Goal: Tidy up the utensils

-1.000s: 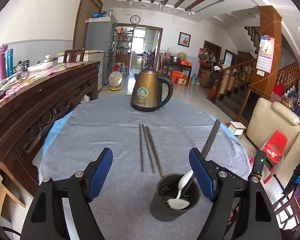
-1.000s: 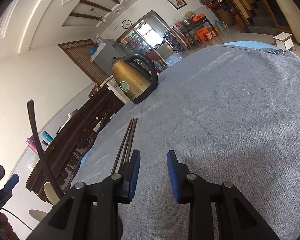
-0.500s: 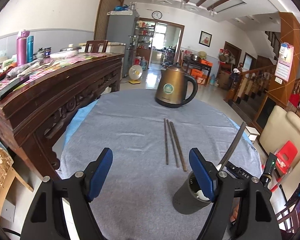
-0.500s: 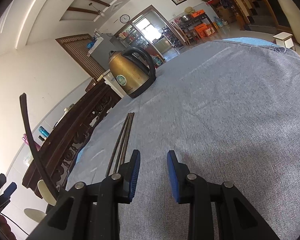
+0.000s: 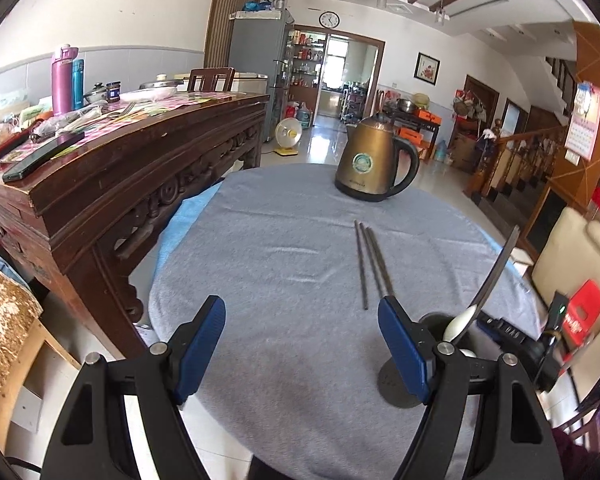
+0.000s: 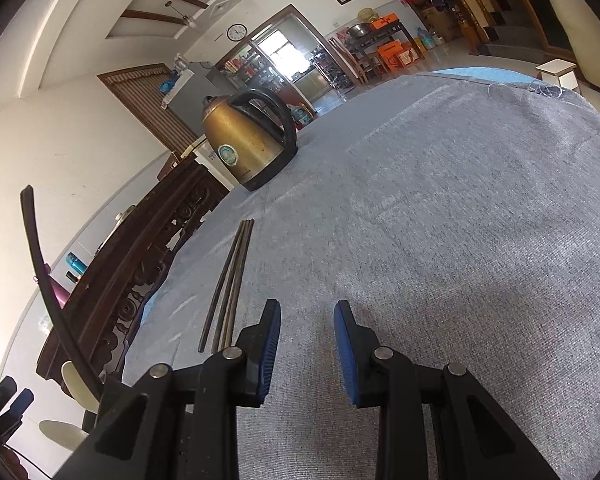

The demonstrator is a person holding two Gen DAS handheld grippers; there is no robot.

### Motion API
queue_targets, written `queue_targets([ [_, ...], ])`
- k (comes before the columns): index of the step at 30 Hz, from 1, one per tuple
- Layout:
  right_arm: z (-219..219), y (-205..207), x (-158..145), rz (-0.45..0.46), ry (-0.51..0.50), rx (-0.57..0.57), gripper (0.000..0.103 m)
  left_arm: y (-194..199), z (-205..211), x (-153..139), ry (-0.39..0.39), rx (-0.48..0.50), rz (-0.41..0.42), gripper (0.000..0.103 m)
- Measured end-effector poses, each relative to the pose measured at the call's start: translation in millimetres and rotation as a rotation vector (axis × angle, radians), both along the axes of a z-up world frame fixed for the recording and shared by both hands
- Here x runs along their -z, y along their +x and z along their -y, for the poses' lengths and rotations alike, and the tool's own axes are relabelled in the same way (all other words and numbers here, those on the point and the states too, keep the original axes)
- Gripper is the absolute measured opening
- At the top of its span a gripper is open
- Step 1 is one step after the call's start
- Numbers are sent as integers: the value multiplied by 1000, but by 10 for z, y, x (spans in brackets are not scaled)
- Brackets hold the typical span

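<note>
Three dark chopsticks (image 5: pixel 369 260) lie side by side on the grey tablecloth (image 5: pixel 284 264), pointing toward the kettle; they also show in the right wrist view (image 6: pixel 230 280). A dark utensil holder (image 5: pixel 432 360) stands near the table's front right, half hidden by my left gripper's right finger. In it are a white spoon (image 5: pixel 458 328) and a long dark-handled utensil (image 5: pixel 496 272); the handle shows in the right wrist view (image 6: pixel 48 292). My left gripper (image 5: pixel 300 344) is wide open and empty, left of the holder. My right gripper (image 6: pixel 307 344) is open and empty, just right of the chopsticks' near ends.
A brass electric kettle (image 5: pixel 374 164) stands at the far side of the table (image 6: pixel 244 140). A carved dark wooden sideboard (image 5: pixel 112 184) with bottles and clutter runs along the left. A cream armchair (image 5: pixel 580 256) and red stool (image 5: pixel 584 308) are to the right.
My left gripper has drawn back and swung left, so the holder has slid from between its fingers to behind the right finger. My right gripper has stayed open and edged forward beside the chopsticks.
</note>
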State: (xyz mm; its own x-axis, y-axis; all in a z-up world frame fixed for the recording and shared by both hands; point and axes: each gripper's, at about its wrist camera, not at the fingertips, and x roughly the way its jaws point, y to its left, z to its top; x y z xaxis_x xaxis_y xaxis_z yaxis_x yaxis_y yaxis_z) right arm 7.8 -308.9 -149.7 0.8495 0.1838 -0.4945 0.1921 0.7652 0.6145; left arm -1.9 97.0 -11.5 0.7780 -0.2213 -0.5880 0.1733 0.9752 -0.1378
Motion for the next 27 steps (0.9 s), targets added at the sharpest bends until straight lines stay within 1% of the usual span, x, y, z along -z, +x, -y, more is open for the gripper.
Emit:
queue_targets([
  [2,-9,9,3,-8,-2,-3,30,32,-20,54,22,1,-8,79],
  [6,-21,31,11,-27,-6,-9,30,184,-84,185,22,-8,-43,79],
  [10,-55,85,19,-49,-11,-39,30,486,-87,414,21,-18,-114,79],
  [13,-87,116,21,-65,-16,-66,30,743,-17,548,21,-7,-163,79],
  [18,-109,263,5,-89,-12,-97,30,1127,246,611,46,60,-160,79],
  [24,-92,467,-81,-73,-23,-96,30,1601,713,708,113,144,-157,79],
  [27,-47,569,-129,-66,-16,-82,30,1767,935,761,102,206,-174,79],
])
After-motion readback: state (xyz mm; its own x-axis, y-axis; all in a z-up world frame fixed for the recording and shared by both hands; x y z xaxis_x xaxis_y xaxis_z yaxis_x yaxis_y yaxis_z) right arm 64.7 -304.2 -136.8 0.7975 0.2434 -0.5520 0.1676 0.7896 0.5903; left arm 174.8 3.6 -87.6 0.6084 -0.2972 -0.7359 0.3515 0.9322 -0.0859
